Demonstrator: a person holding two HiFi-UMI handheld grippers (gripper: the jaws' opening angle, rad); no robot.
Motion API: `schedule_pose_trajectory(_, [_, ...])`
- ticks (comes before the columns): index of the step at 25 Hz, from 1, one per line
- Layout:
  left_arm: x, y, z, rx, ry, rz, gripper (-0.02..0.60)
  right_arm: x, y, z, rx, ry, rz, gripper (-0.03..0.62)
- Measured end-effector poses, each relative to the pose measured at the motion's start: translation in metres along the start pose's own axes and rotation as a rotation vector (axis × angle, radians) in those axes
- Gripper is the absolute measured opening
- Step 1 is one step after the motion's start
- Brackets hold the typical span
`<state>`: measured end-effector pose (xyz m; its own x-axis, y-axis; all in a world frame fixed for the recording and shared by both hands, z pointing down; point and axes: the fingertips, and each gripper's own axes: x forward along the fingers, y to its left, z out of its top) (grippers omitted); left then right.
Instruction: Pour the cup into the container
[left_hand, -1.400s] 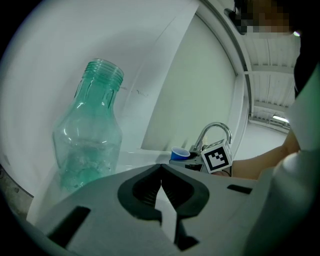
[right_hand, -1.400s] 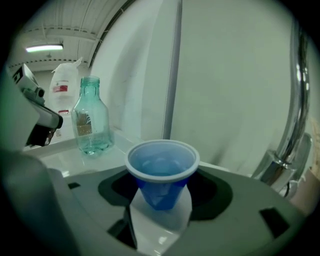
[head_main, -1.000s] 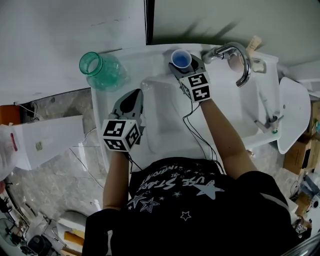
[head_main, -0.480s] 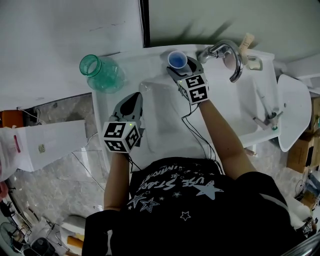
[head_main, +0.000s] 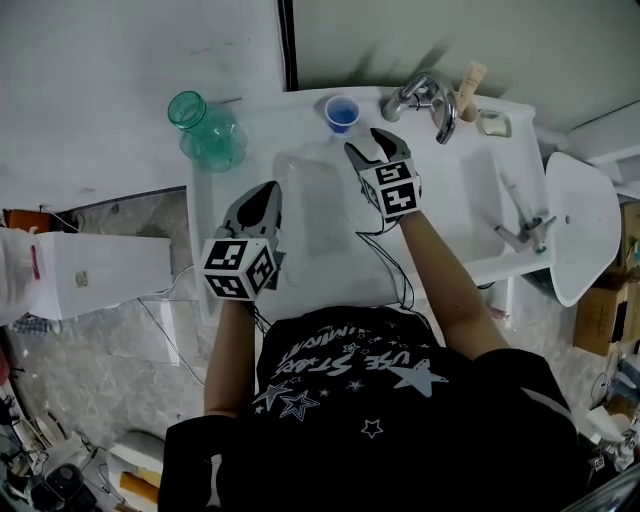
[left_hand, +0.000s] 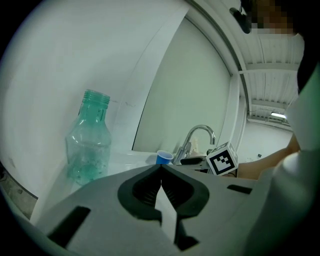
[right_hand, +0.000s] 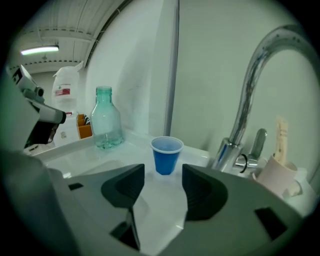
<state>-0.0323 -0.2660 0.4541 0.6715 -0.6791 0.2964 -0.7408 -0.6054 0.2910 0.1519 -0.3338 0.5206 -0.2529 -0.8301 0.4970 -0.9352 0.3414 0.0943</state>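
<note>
A small blue cup (head_main: 341, 112) (right_hand: 166, 155) stands upright on the back ledge of the white sink, left of the faucet. The clear green bottle (head_main: 205, 130) (left_hand: 89, 137) (right_hand: 106, 120) stands uncapped at the ledge's left end. My right gripper (head_main: 367, 143) (right_hand: 163, 182) hovers just short of the cup; its jaws are closing with nothing between them, the cup a little beyond the tips. My left gripper (head_main: 270, 188) (left_hand: 161, 170) is shut and empty over the sink's left side, below the bottle.
The chrome faucet (head_main: 425, 95) (right_hand: 250, 95) arches right of the cup, with a beige tumbler (right_hand: 277, 175) behind it. The sink basin (head_main: 310, 210) lies under both grippers. A second tap (head_main: 525, 228) and a white oval lid (head_main: 580, 230) sit at the right.
The right gripper has let go of the blue cup and drawn back toward me, leaving it upright on the ledge. The left gripper has stayed put.
</note>
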Motion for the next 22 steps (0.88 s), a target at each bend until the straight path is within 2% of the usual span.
schedule_pose_trajectory(9, [-0.024, -0.053, -0.001, 0.025, -0.026, 0.011, 0.011, -0.077, 0.002, 0.013, -0.021, -0.119, -0.022, 0.125])
schedule_pose_trajectory(16, [-0.041, -0.096, -0.008, 0.038, -0.036, 0.014, 0.011, -0.133, -0.006, 0.015, 0.009, -0.198, -0.052, 0.008])
schedule_pose_trajectory(22, [-0.056, -0.132, -0.021, 0.052, -0.034, 0.008, 0.011, -0.176, -0.009, 0.001, 0.042, -0.205, -0.032, 0.006])
